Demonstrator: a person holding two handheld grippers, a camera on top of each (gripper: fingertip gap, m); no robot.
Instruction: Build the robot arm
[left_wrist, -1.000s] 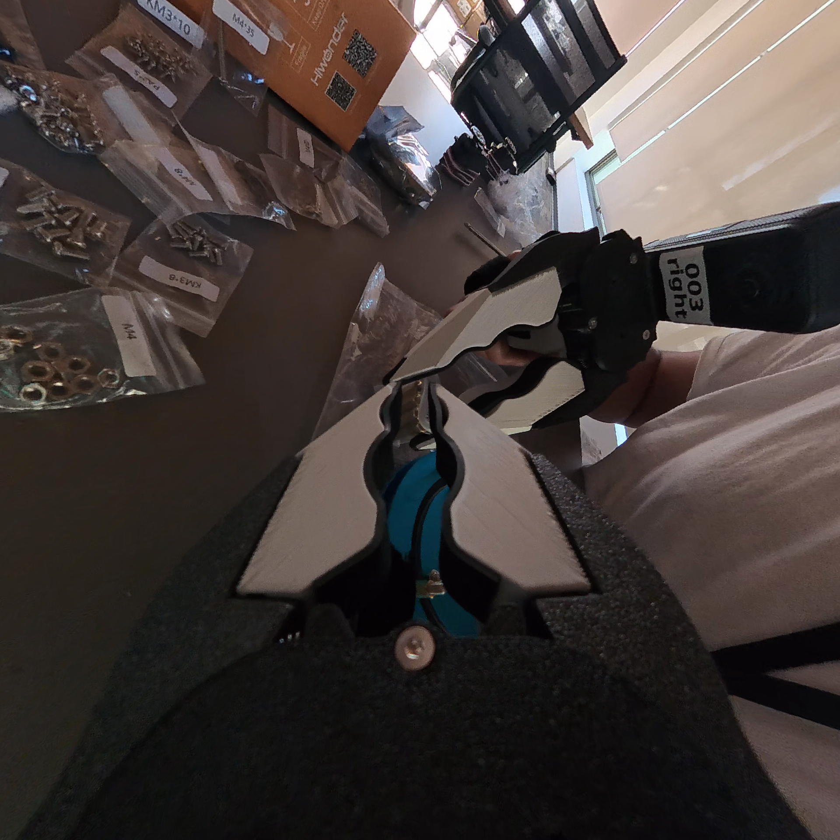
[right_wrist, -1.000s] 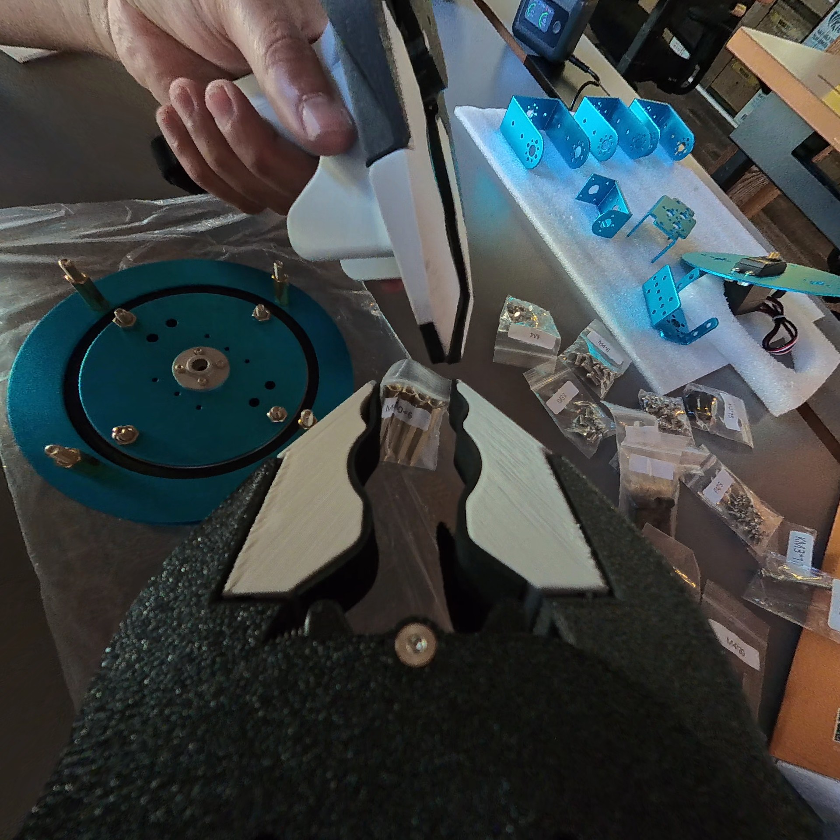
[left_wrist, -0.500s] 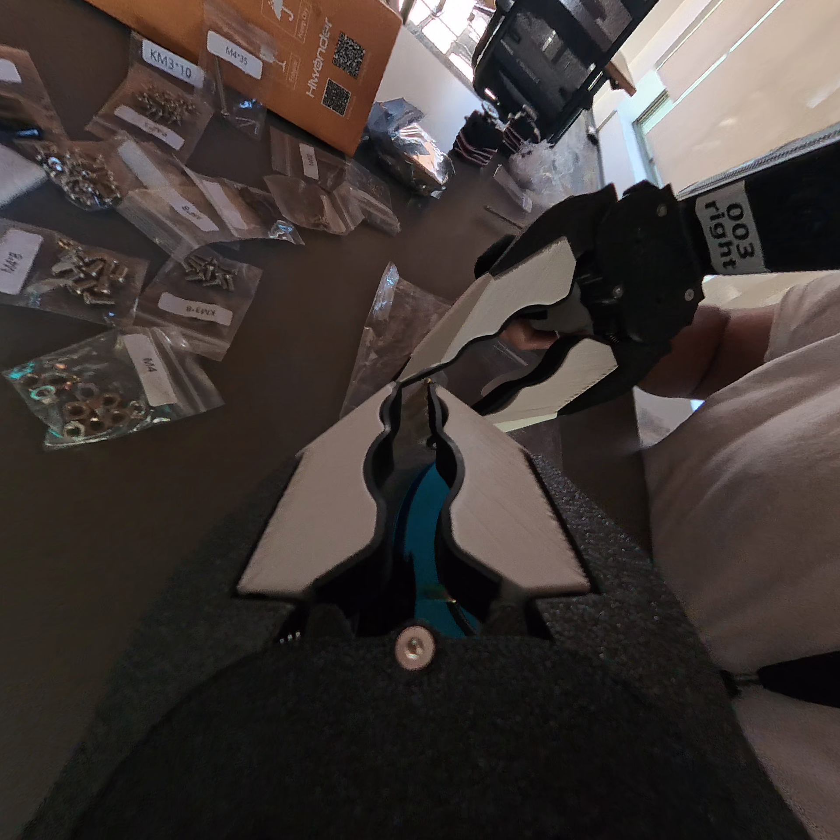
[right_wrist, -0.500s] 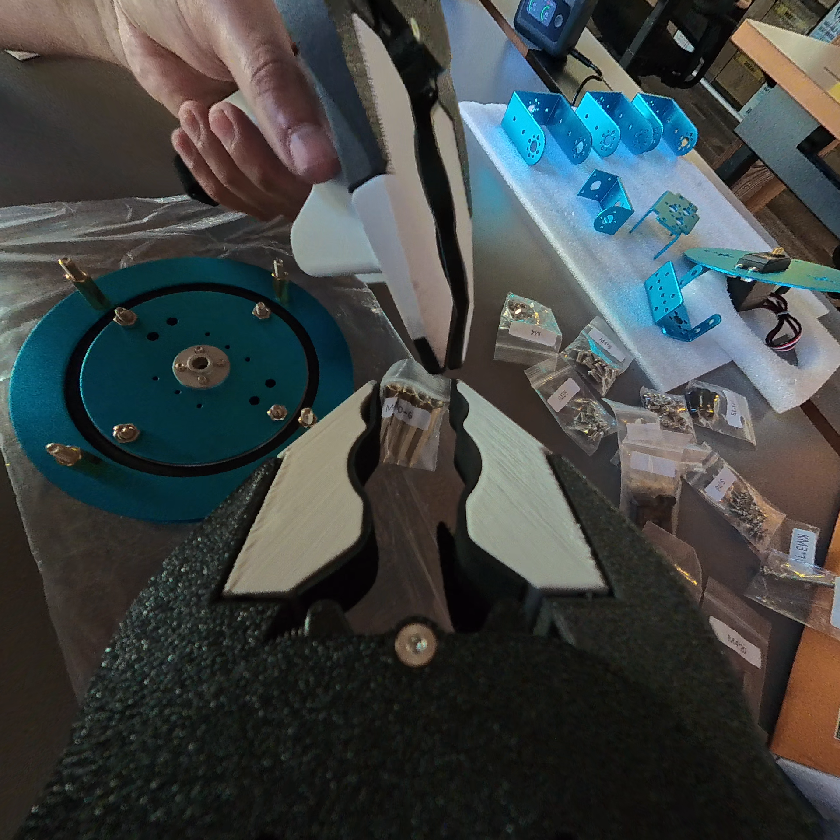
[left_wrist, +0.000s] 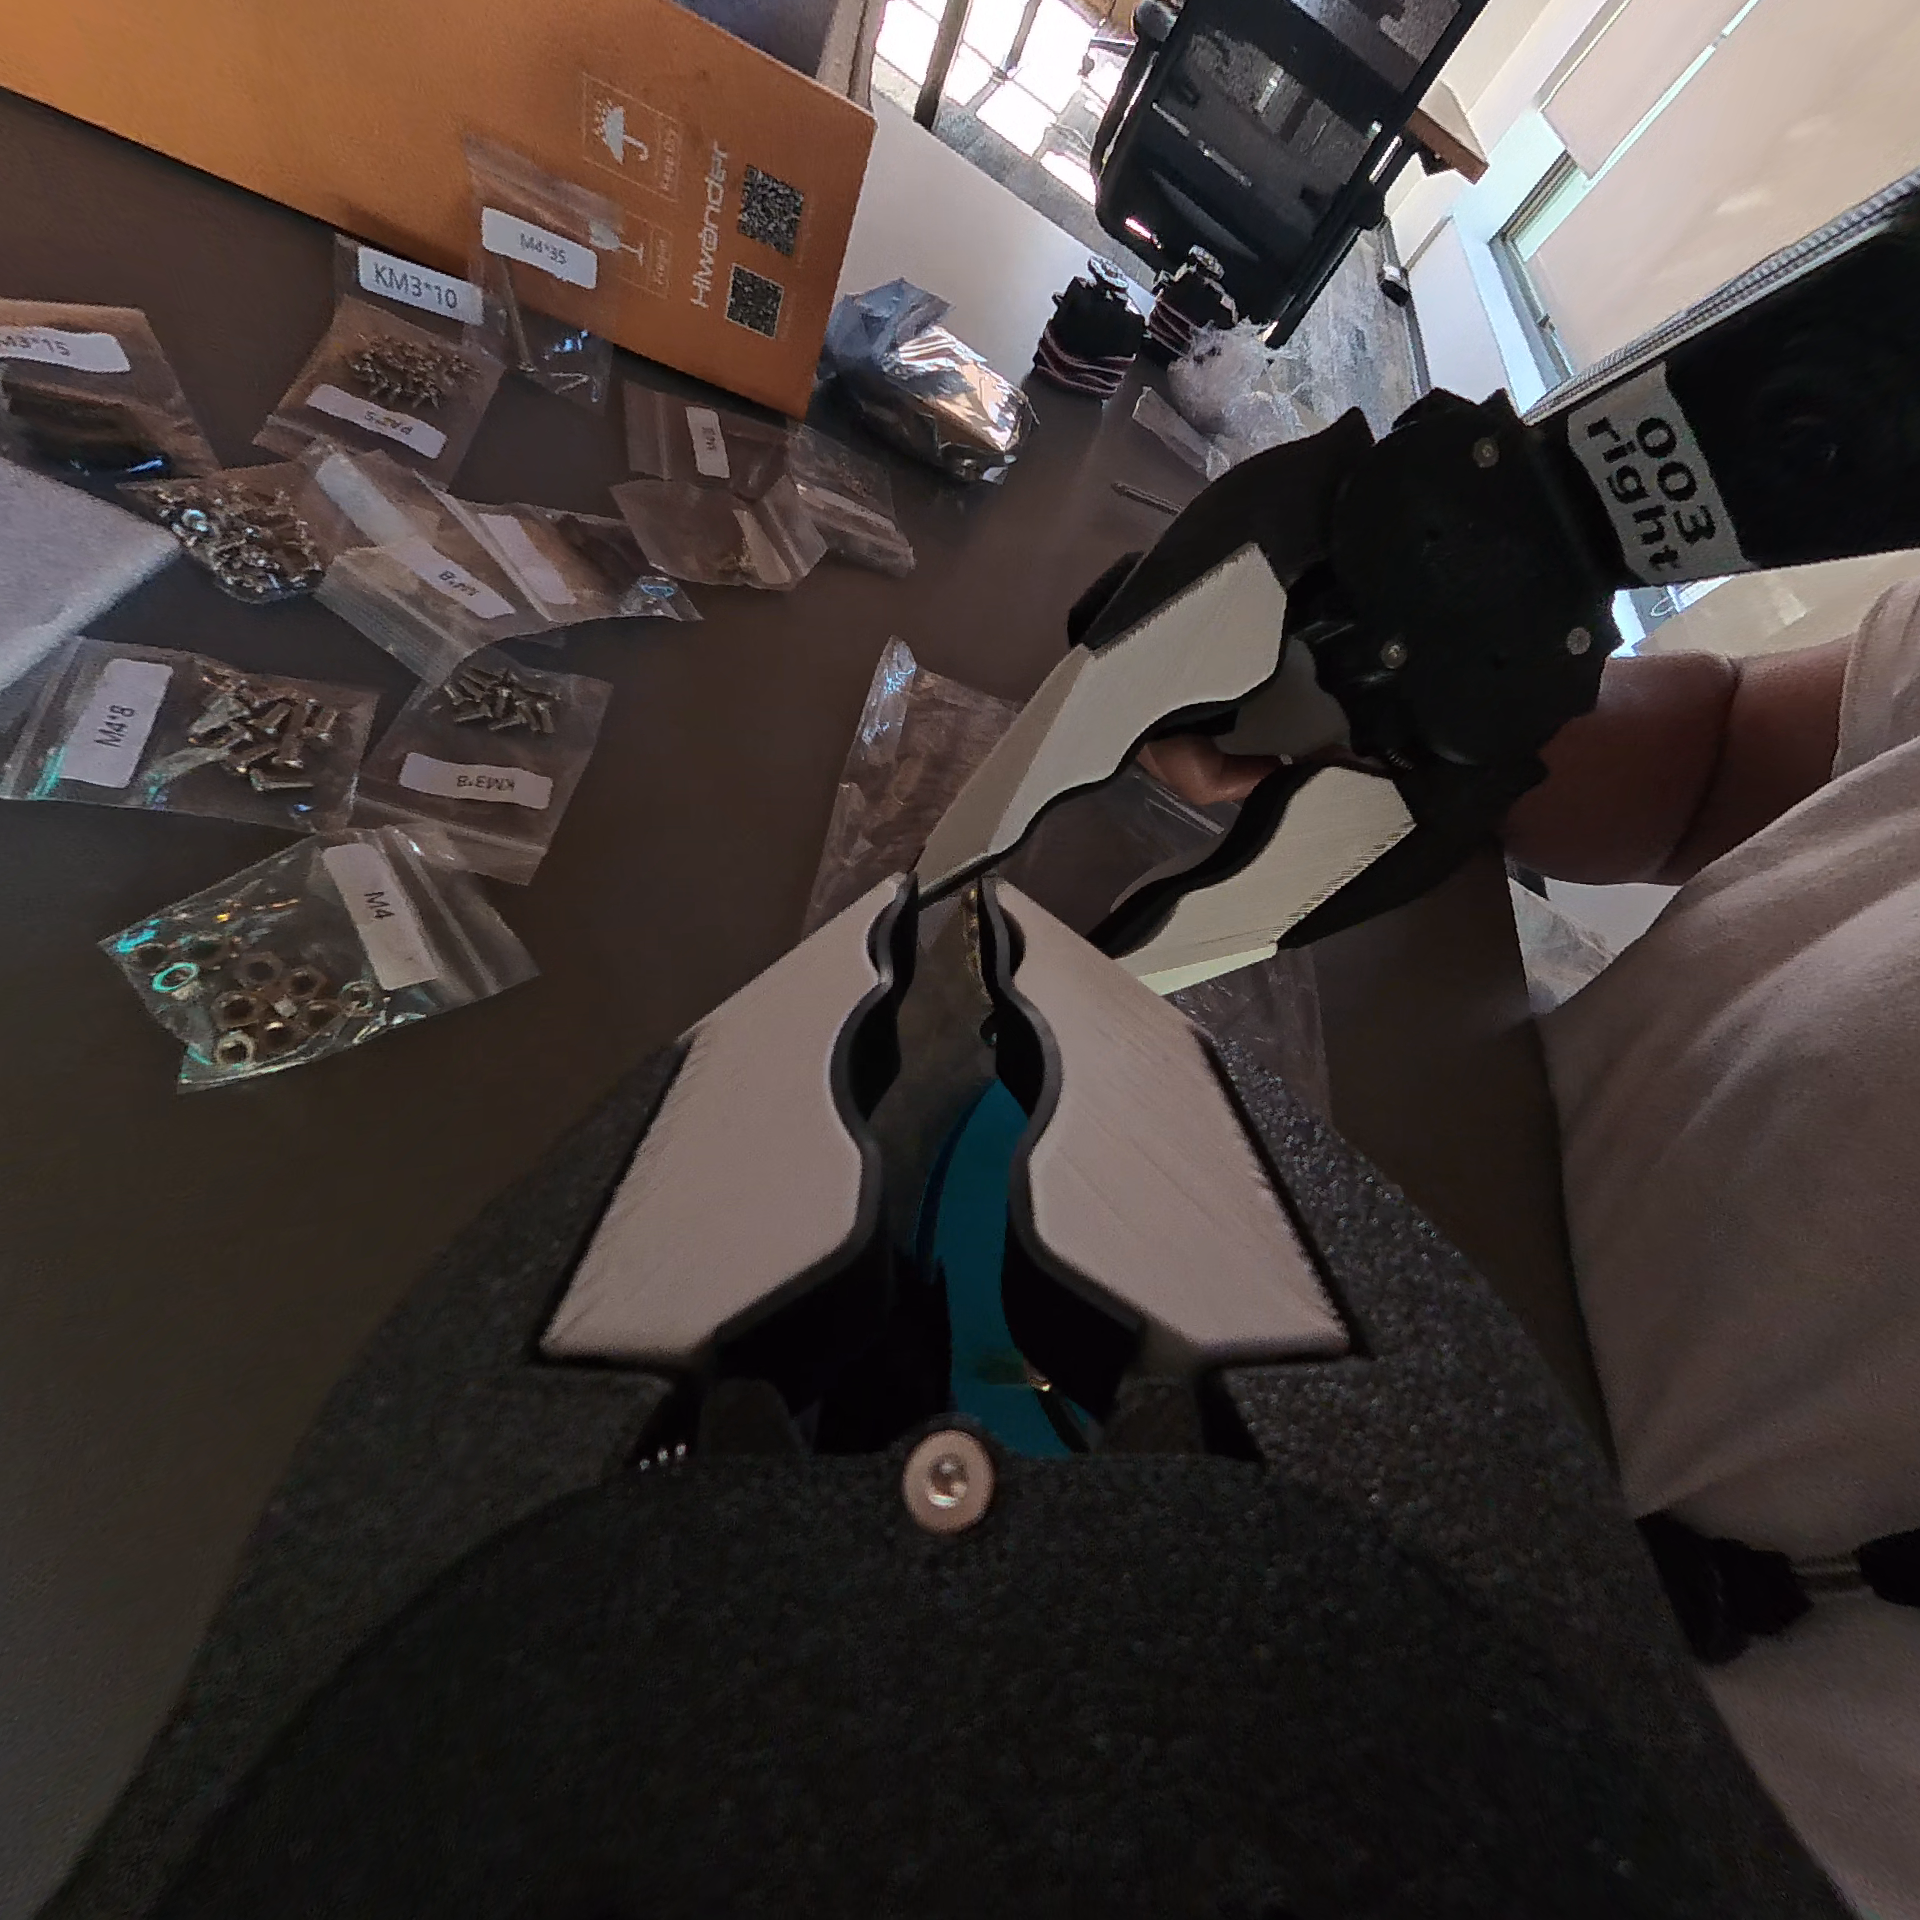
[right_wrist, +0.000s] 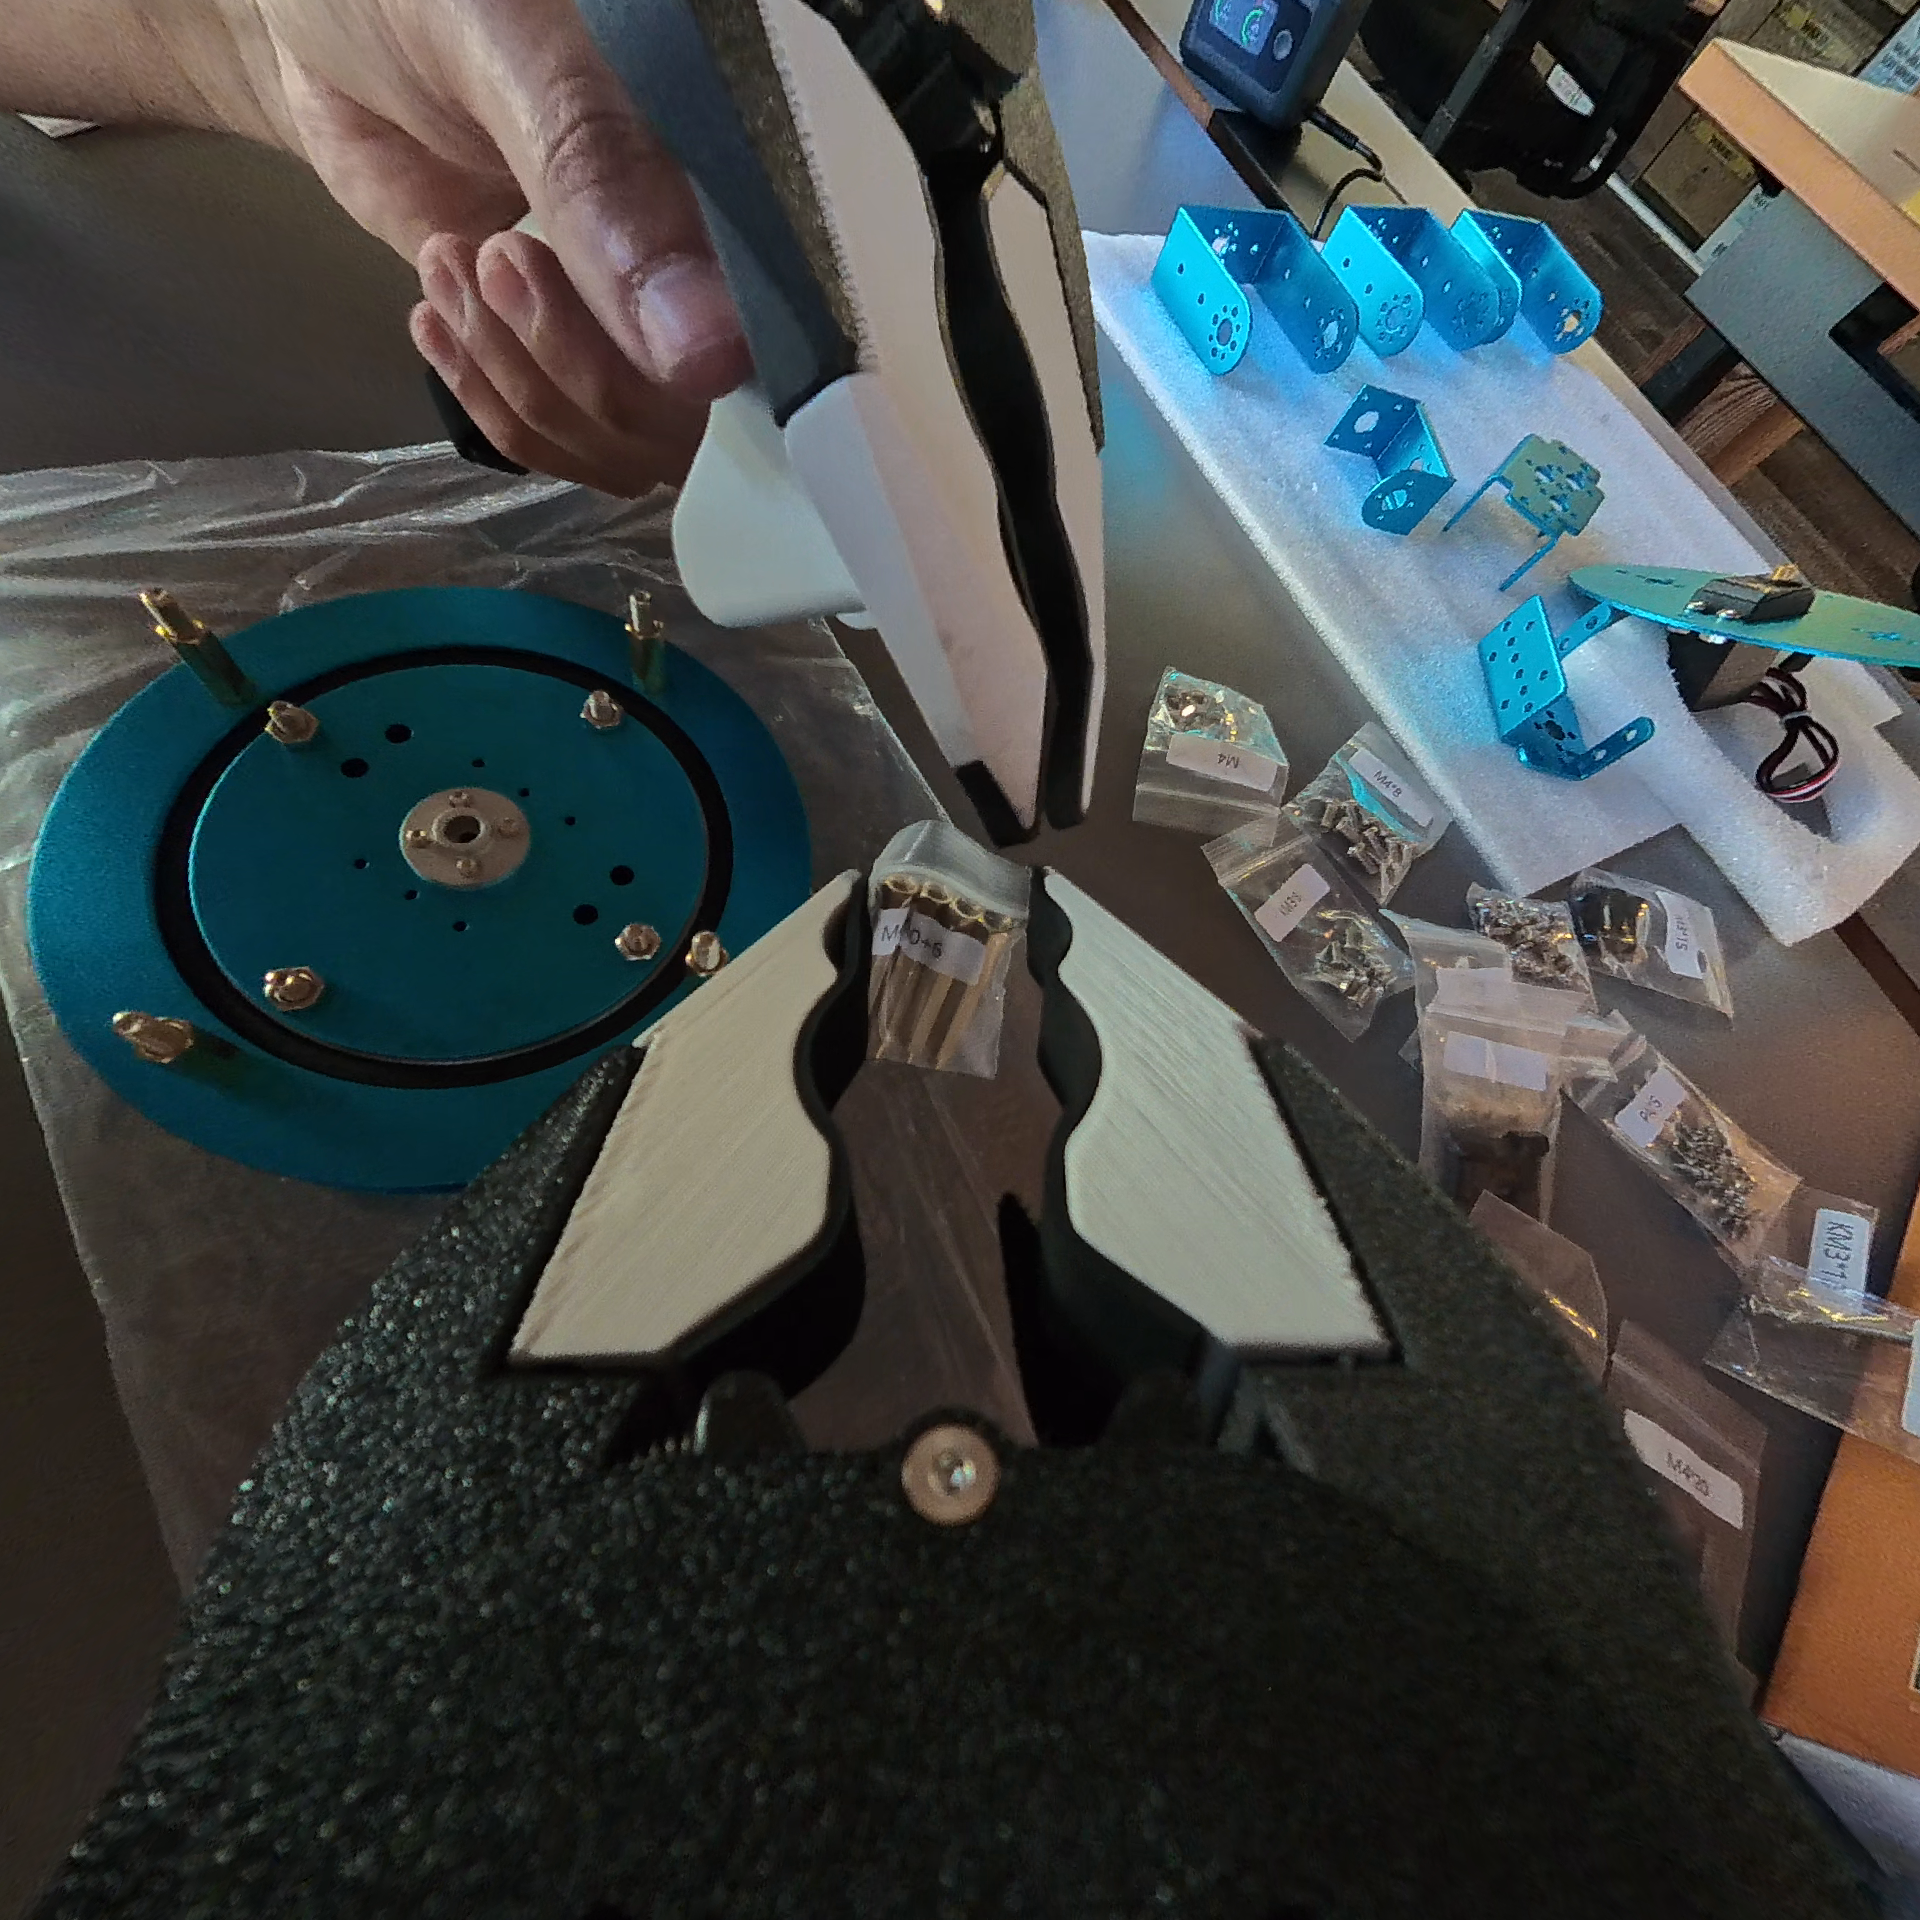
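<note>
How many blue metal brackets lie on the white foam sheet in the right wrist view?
6 blue brackets on the white foam sheet: three in a far row, two smaller in the middle, one nearest beside the blue plate. More may hide under that plate.

workshop or robotics lab bench, dark table (left_wrist: 260, 1195) strewn with labelled bags of screws and nuts (left_wrist: 312, 956); blue metal brackets (right_wrist: 1371, 291) on white foam (right_wrist: 1351, 582), orange cardboard box (left_wrist: 436, 135), office chair (left_wrist: 1247, 135) behind

Off to my side: blue metal brackets (right_wrist: 1382, 301) on white foam (right_wrist: 1455, 582), labelled hardware baggies (left_wrist: 270, 727) scattered about, orange cardboard box (left_wrist: 436, 135) behind them.
</note>
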